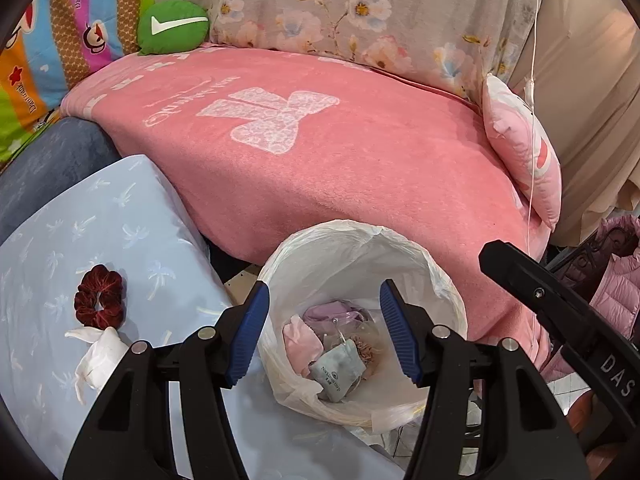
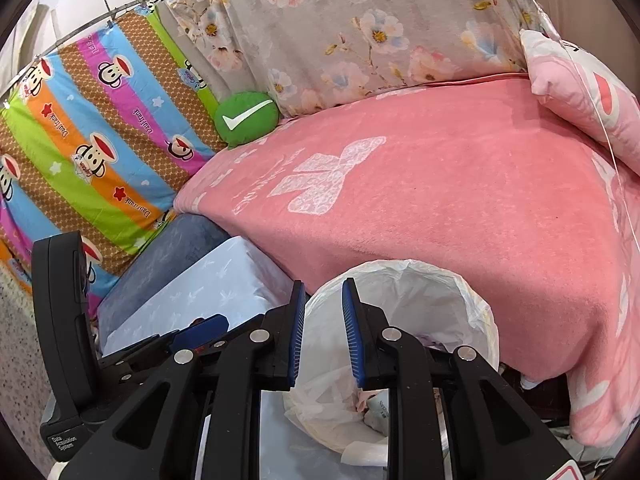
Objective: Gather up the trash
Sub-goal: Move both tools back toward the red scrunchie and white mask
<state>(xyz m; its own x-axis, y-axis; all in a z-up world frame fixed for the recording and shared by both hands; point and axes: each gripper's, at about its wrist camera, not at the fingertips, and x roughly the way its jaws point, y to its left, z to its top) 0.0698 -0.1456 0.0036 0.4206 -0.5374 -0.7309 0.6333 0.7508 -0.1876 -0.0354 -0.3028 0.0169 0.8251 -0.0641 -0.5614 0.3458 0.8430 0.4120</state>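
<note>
A pink fleece blanket (image 1: 360,176) with a pale bow motif covers the bed, filling most of both views. Behind it hangs a grey floral sheet (image 1: 340,8), and to the far left a striped cartoon-monkey cloth (image 2: 92,140), seen far more fully from the right wrist. A light blue cushion (image 1: 100,232) printed with faint palm trees lies near left; only the left wrist view shows its top. A small pink pillow (image 1: 520,152) leans at the blanket's right edge, and a round green plush cushion (image 1: 172,26) with a white tick sits at the far left corner.

In front of the bed stands a round bin lined with a thin, crinkled white plastic bag (image 1: 340,248). The left wrist view looks down into it: a grey-blue sachet (image 1: 340,368), pink and lilac wrappers lie at the bottom. The right wrist view shows mainly the liner's rim.

On the blue cushion, seen only from the left wrist, a crumpled white tissue (image 1: 100,356) lies just beside a dark red velvet scrunchie (image 1: 99,296).

The left hand-held gripper (image 1: 324,336) hangs over the bin, its ribbed blue pads spread wide and empty. The right hand-held gripper (image 2: 322,334) hovers at the bin's near left rim, jaws parted by a narrow gap, holding nothing.
</note>
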